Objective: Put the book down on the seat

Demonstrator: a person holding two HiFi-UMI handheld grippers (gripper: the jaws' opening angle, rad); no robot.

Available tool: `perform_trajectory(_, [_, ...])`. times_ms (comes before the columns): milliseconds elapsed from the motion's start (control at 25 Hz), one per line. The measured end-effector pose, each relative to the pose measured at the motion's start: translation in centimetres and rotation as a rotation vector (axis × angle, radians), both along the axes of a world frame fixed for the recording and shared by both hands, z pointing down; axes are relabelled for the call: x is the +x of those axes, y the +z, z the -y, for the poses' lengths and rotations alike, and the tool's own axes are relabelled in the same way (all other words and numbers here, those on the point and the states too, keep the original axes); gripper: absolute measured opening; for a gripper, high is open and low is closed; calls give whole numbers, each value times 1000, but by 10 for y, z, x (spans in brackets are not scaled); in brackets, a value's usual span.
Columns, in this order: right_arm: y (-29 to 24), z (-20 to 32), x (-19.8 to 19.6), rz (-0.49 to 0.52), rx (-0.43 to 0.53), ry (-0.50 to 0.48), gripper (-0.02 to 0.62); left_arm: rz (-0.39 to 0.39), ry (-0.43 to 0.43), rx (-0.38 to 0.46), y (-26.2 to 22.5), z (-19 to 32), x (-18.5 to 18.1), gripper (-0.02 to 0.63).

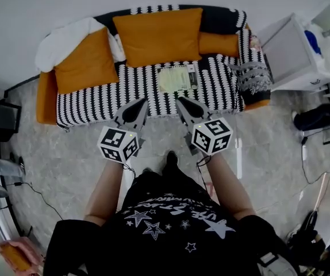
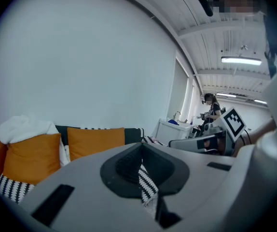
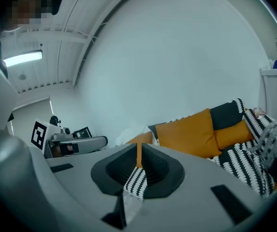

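A pale green book (image 1: 176,78) lies flat on the seat of the sofa (image 1: 96,105), which wears a black-and-white striped cover. Both grippers hover side by side over the floor just in front of the seat's edge, short of the book and not touching it. My left gripper (image 1: 141,103) is shut with nothing in it, and its own view shows the jaws (image 2: 141,161) meeting, with only a sliver of striped cover behind. My right gripper (image 1: 182,102) is likewise shut and empty (image 3: 138,161). The book is hidden in both gripper views.
Orange cushions (image 1: 159,36) line the sofa's back, with a white blanket (image 1: 67,39) at its left end and a grey throw (image 1: 254,76) on its right arm. A white cabinet (image 1: 294,53) stands to the right. Cables trail over the grey floor (image 1: 67,160).
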State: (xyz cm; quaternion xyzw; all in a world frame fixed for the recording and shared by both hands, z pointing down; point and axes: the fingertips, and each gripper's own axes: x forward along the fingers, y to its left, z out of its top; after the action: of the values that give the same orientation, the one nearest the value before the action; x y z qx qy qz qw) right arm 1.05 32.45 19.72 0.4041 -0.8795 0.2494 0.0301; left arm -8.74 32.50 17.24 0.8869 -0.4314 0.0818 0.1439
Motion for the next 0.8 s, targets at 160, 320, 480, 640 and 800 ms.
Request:
perform_trajectory(160, [12,-14,-11,-14,-31,8,44,-20,40,-12,8,-18,12,9])
perform_trajectory(320, [12,-38,-31,-23,-33,19,44,-38,54,-17,7,-48,1,9])
perform_trajectory(480, [8,-65,-57,-38,-27,16,43,-36,53,-11,2,-77,-26,9])
perform_trajectory(640, [4,-96,-80,-46,-24,19,41,-46,42,4,-6,-103,-55,9])
perform_trajectory(800, [1,-124,-102,-58,-12,20,41,-54,52,14,-8,-130,-75,9])
